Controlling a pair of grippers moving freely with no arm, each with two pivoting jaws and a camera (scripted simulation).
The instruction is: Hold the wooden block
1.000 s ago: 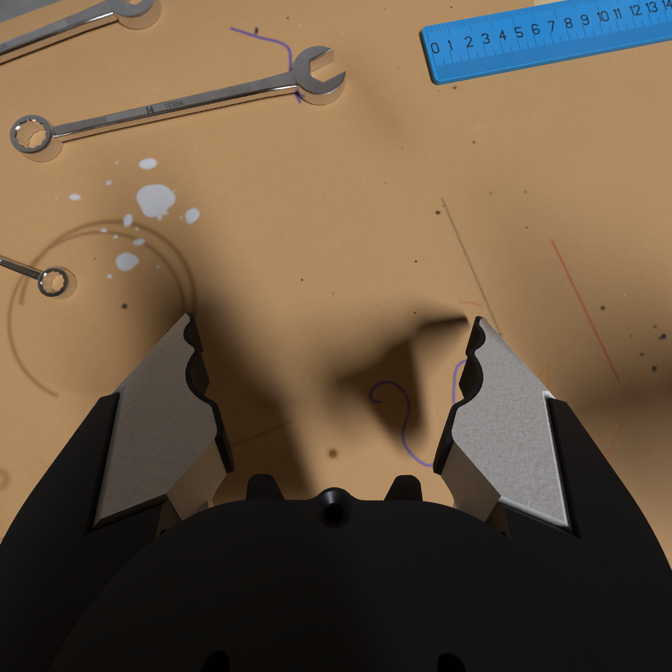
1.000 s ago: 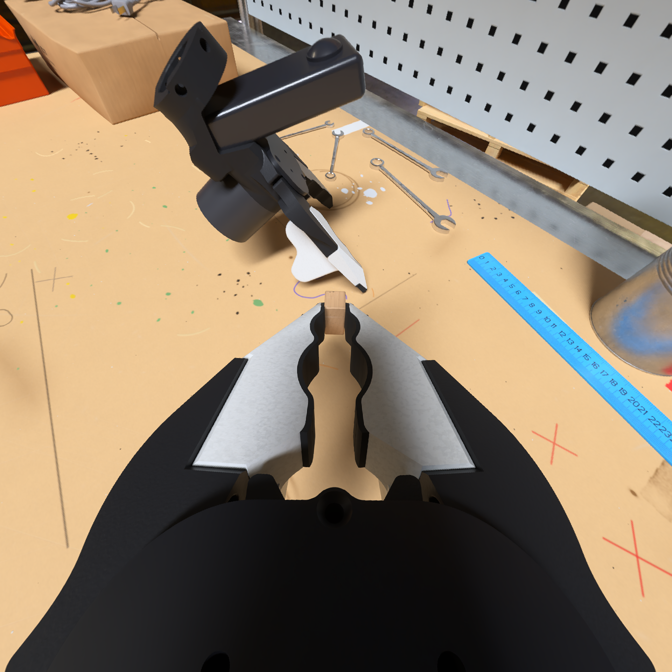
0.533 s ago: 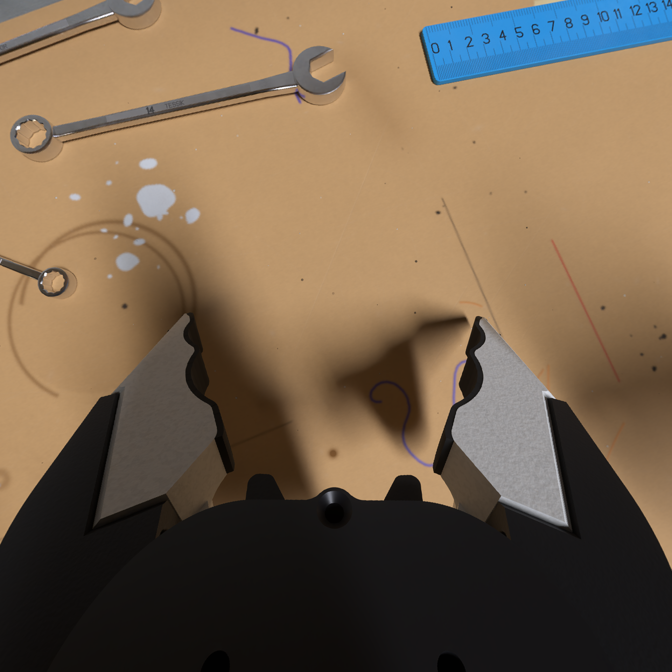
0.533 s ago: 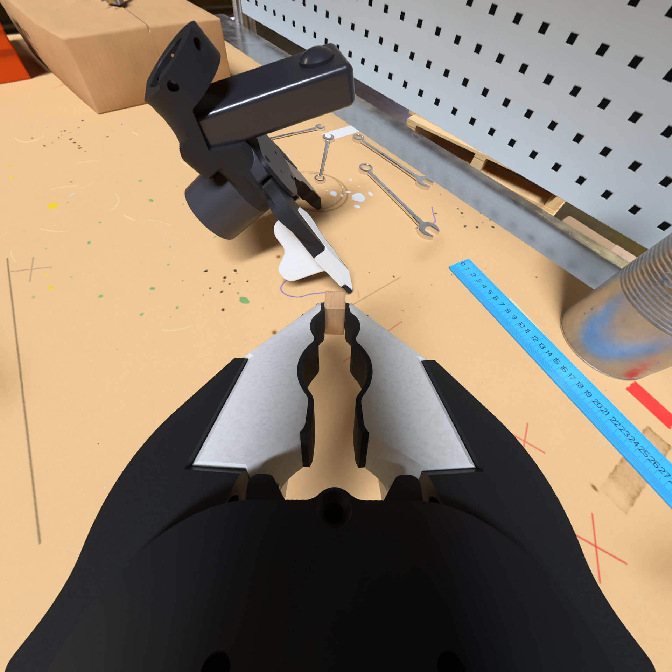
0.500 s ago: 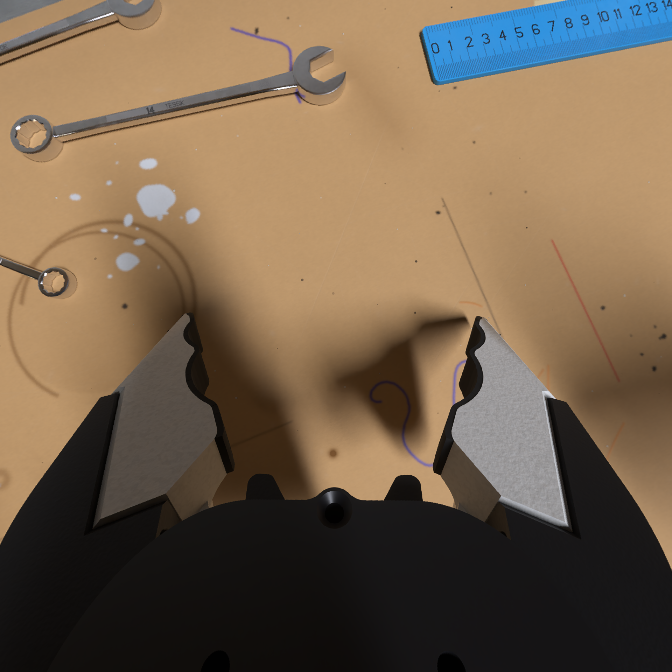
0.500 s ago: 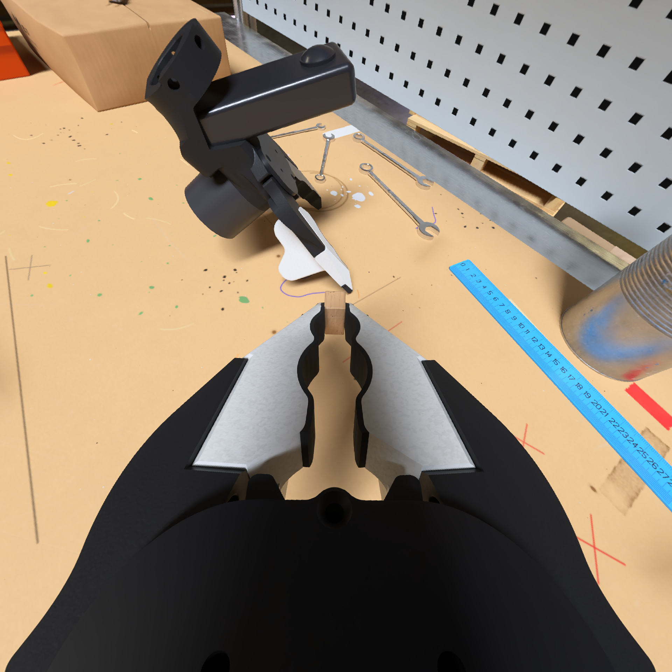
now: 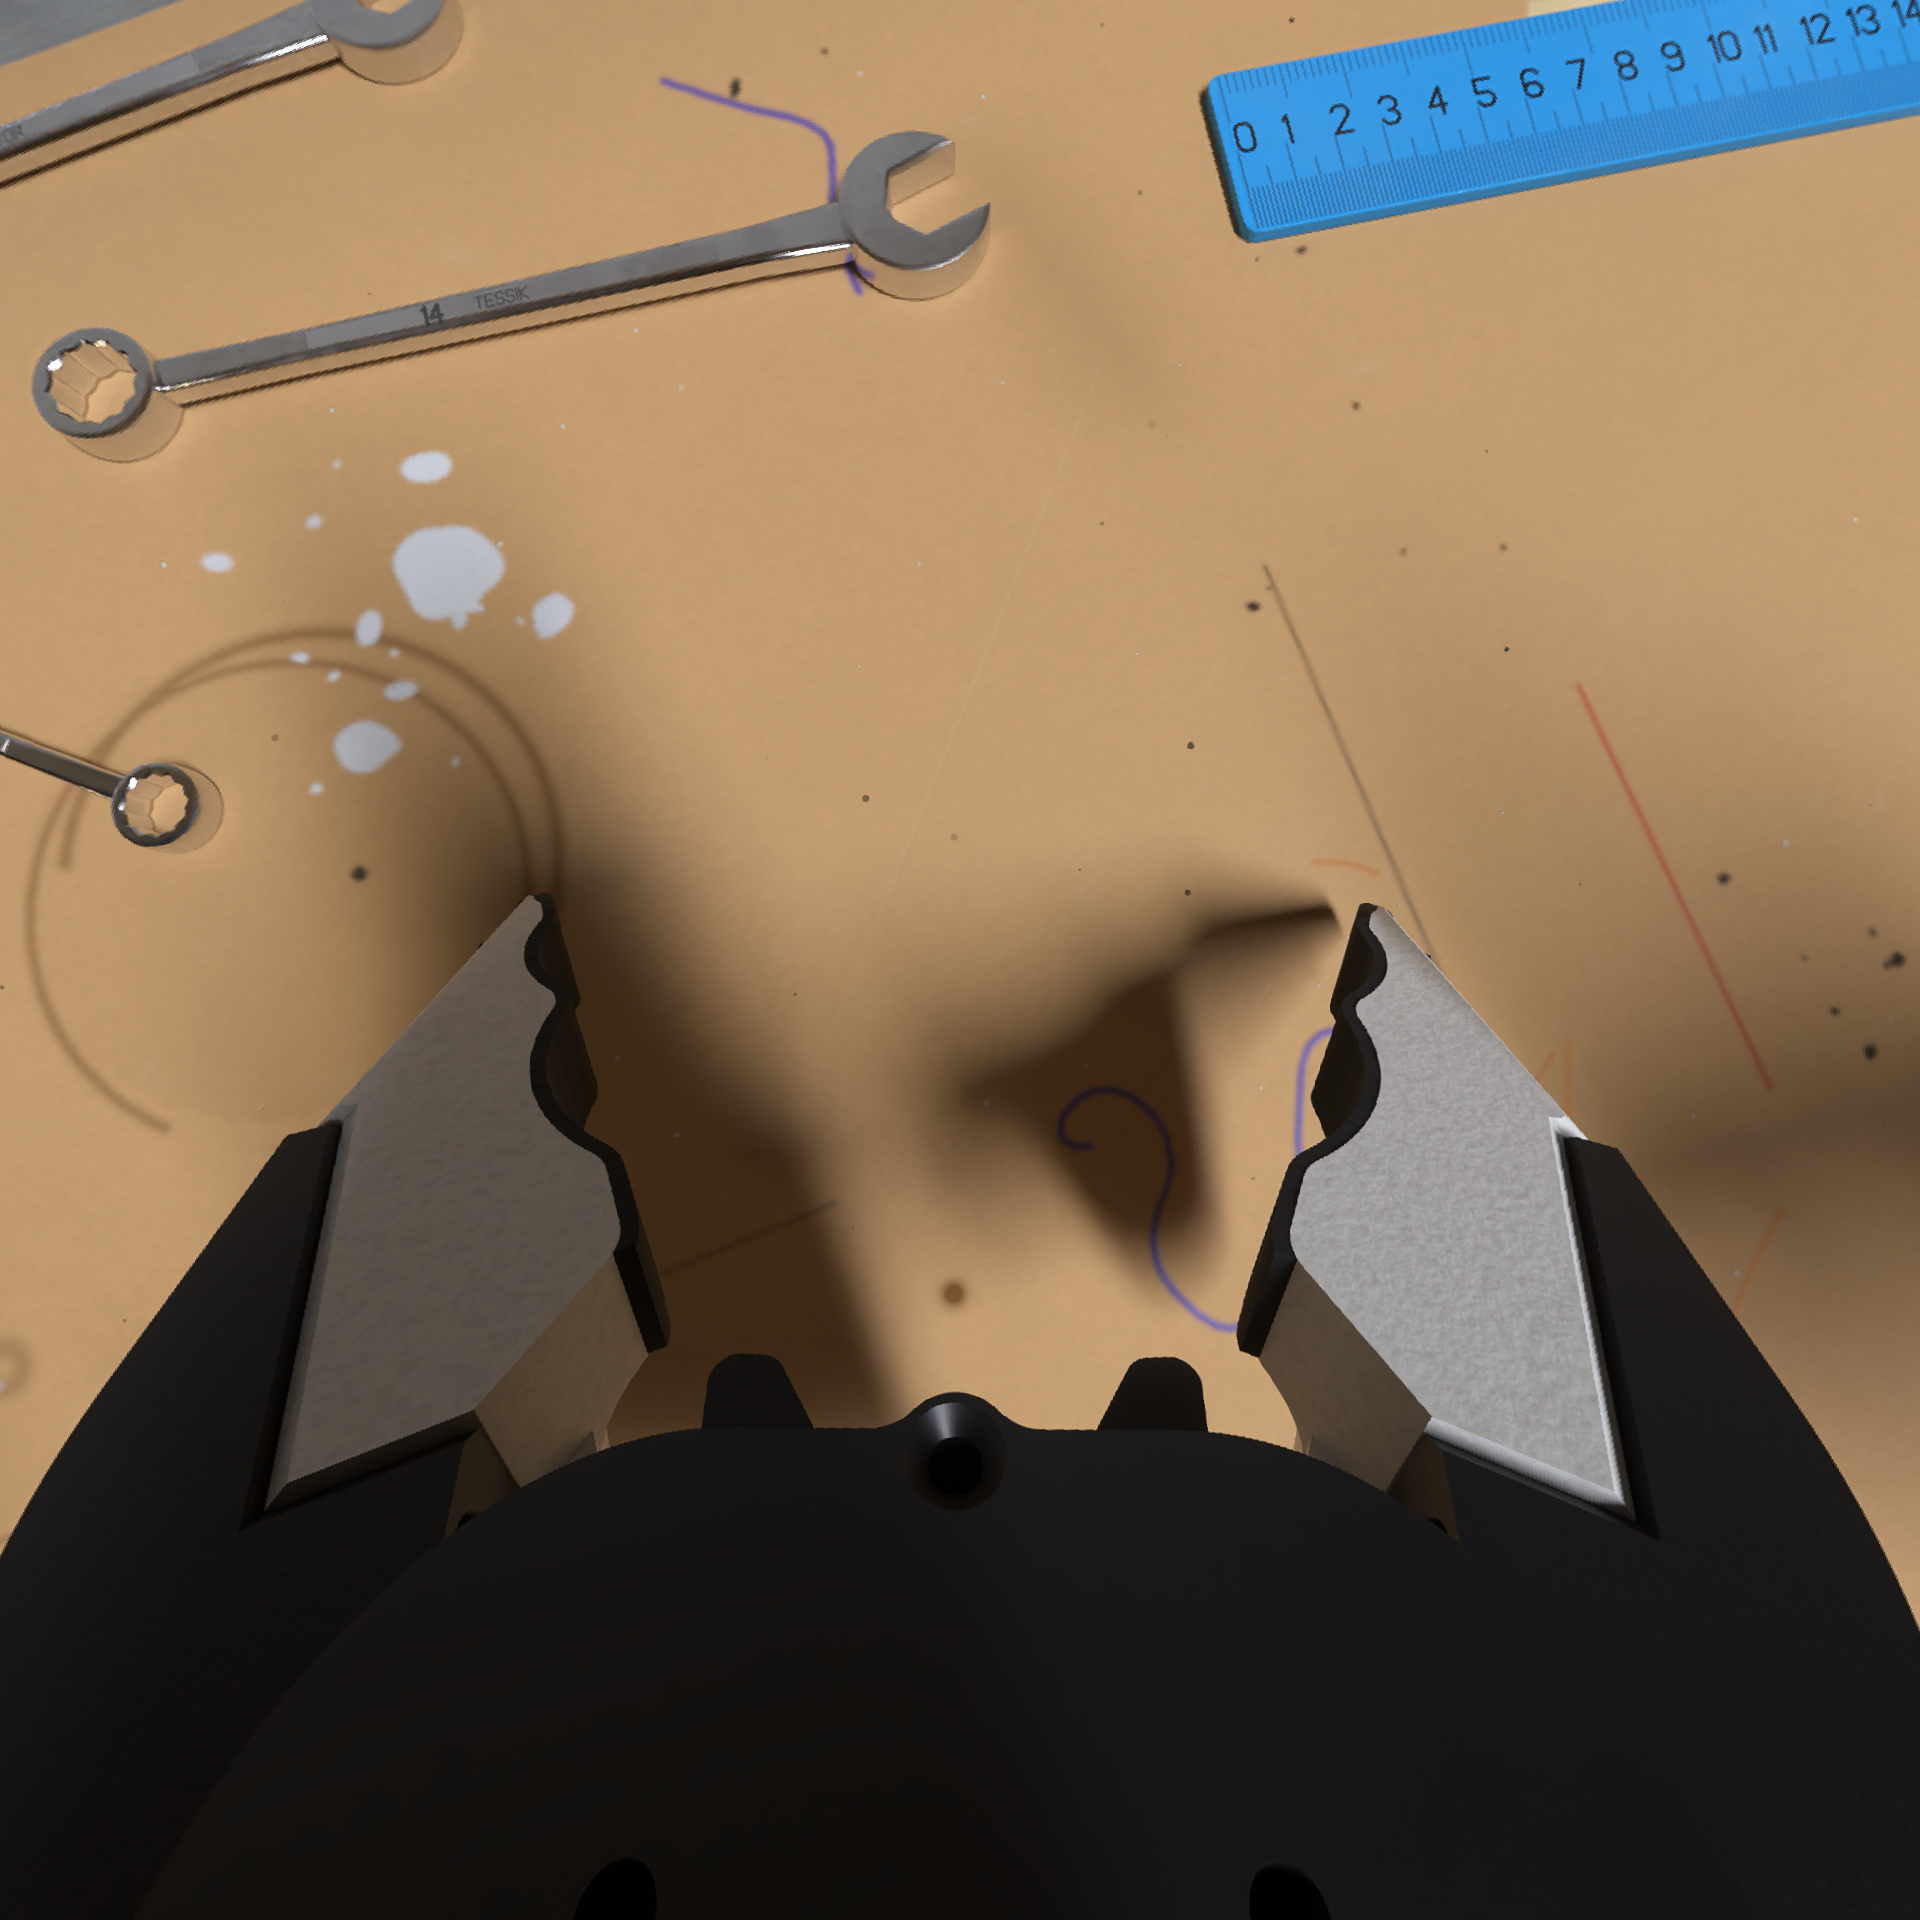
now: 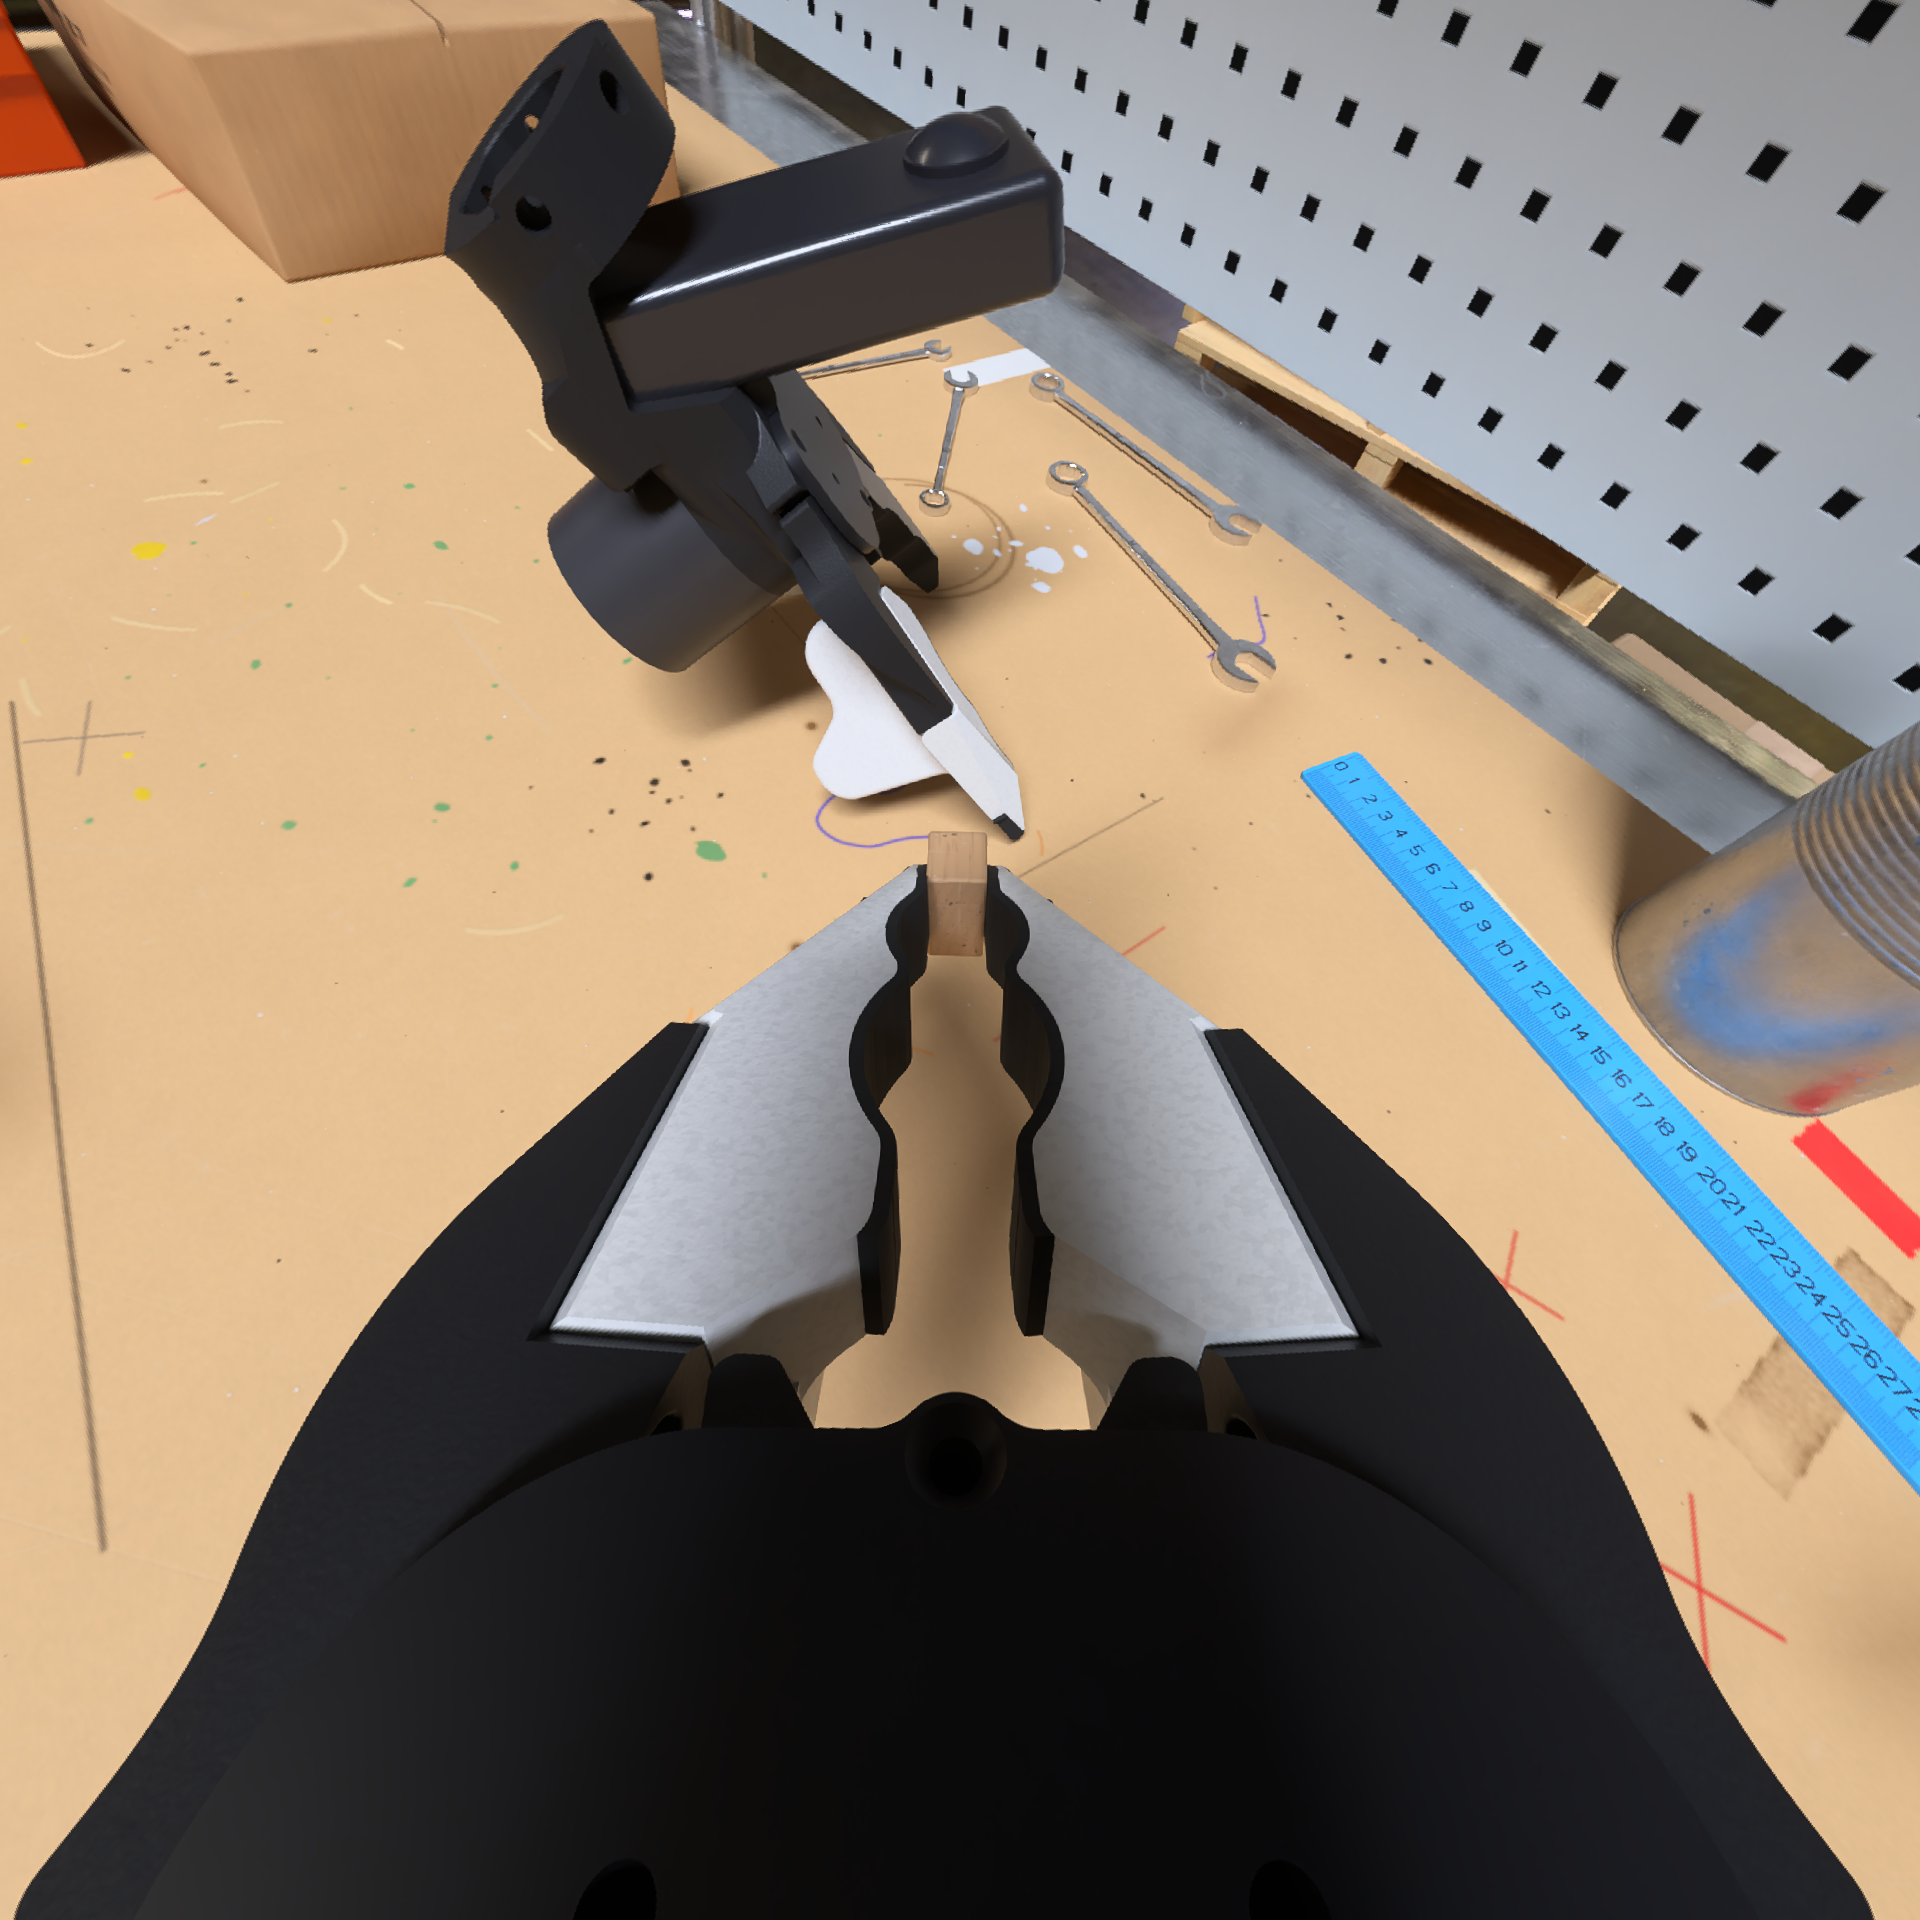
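A small light wooden block [image 8: 956,891] is pinched between the fingertips of my right gripper [image 8: 956,883], which is shut on it and holds it above the tan workbench [image 8: 312,935]. My left gripper [image 7: 954,914] is open and empty, pointing down at the bench; the block does not show in its view. In the right wrist view the left gripper [image 8: 935,748] hovers just beyond the block, its white fingers [image 8: 971,753] close to it but apart from it.
Several steel wrenches [image 7: 499,301] [image 8: 1164,571] lie on the bench beyond the left gripper. A blue ruler [image 7: 1558,114] [image 8: 1621,1070] lies to the right. A metal can [image 8: 1797,935] stands at the right, a cardboard box [image 8: 312,114] at the far left, a pegboard wall [image 8: 1455,208] behind.
The right wrist view has shifted a little: the can and red tape have come further into view at the right. The block stays gripped. The left gripper has not moved.
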